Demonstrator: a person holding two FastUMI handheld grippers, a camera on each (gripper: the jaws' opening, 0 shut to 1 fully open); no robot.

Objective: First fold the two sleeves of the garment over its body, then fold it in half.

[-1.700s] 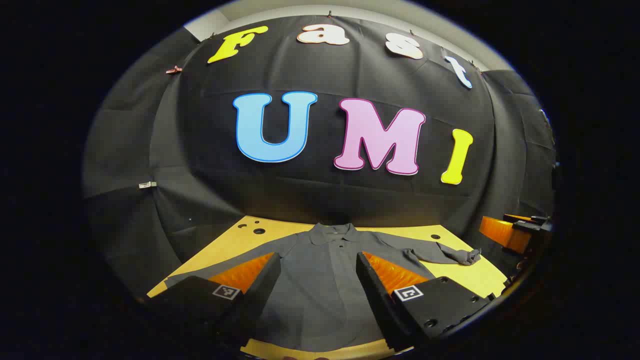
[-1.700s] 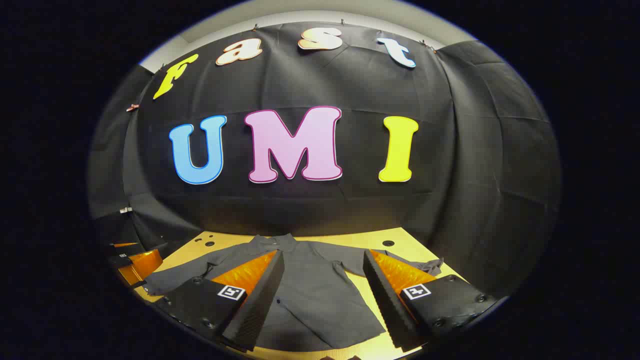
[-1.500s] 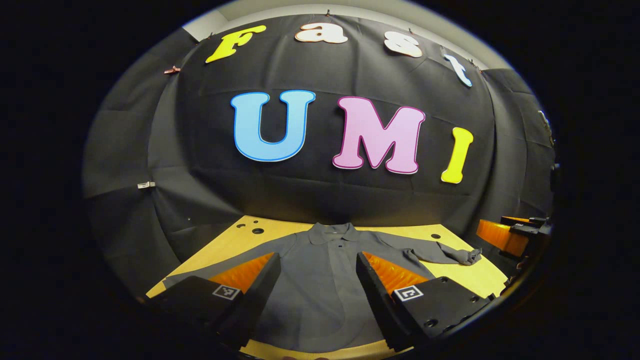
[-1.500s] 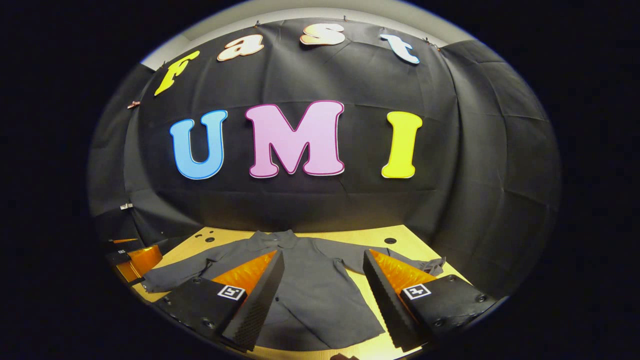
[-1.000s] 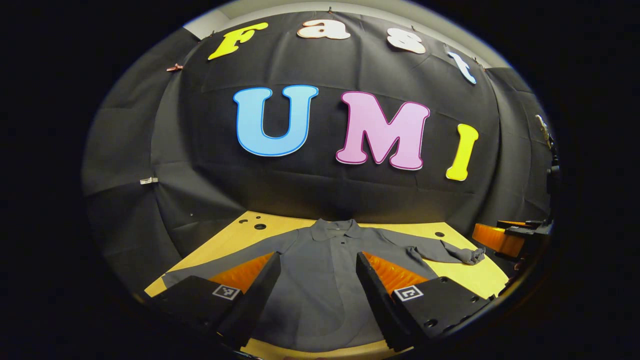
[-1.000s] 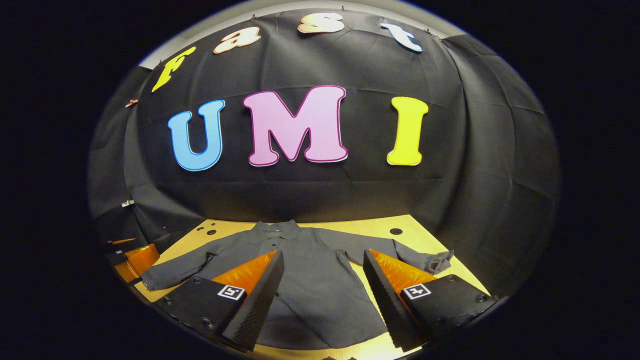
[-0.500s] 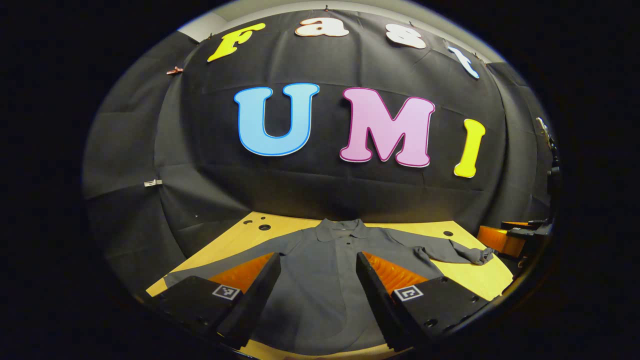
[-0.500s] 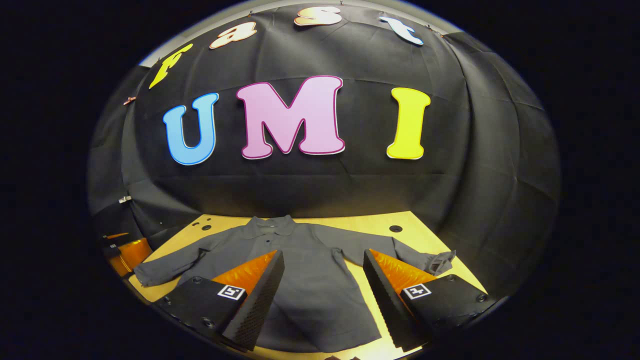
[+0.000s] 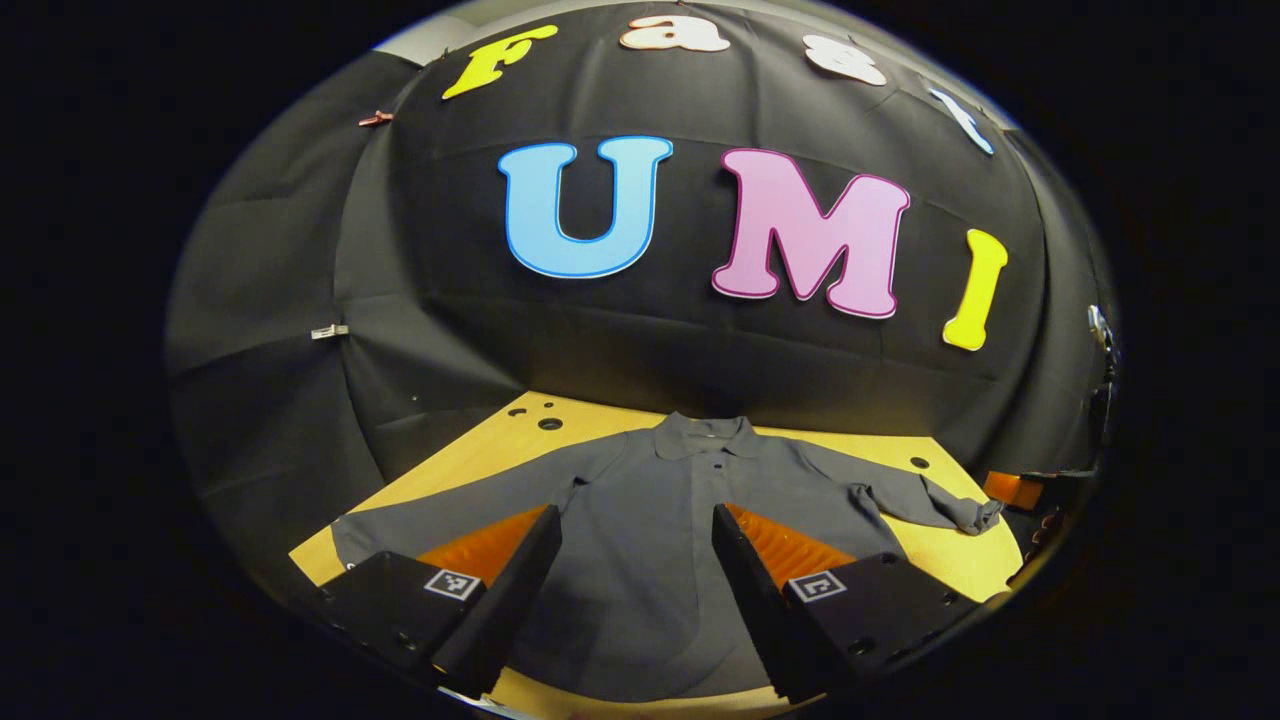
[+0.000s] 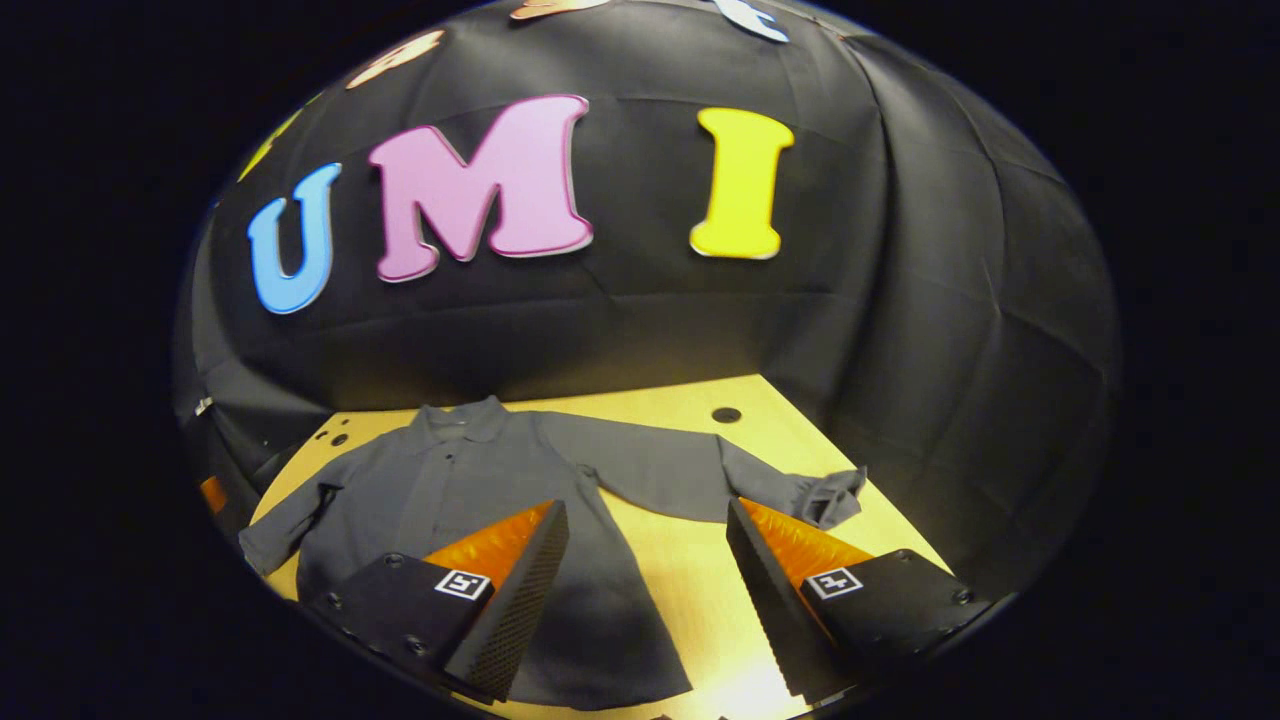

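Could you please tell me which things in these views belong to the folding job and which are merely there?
Part of the job:
- grey shirt, flat, sleeves unfolded
- its crumpled sleeve cuff
- left gripper, open
- right gripper, open

Merely there:
- wooden table
- black cloth wall

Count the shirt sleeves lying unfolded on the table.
2. One sleeve stretches out flat to the shirt's left in the left gripper view; the other sleeve reaches right, cuff crumpled, in the right gripper view.

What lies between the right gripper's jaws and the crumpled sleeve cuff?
Bare yellow tabletop, in the right gripper view; the grey shirt's crumpled cuff sits just beyond the open jaws.
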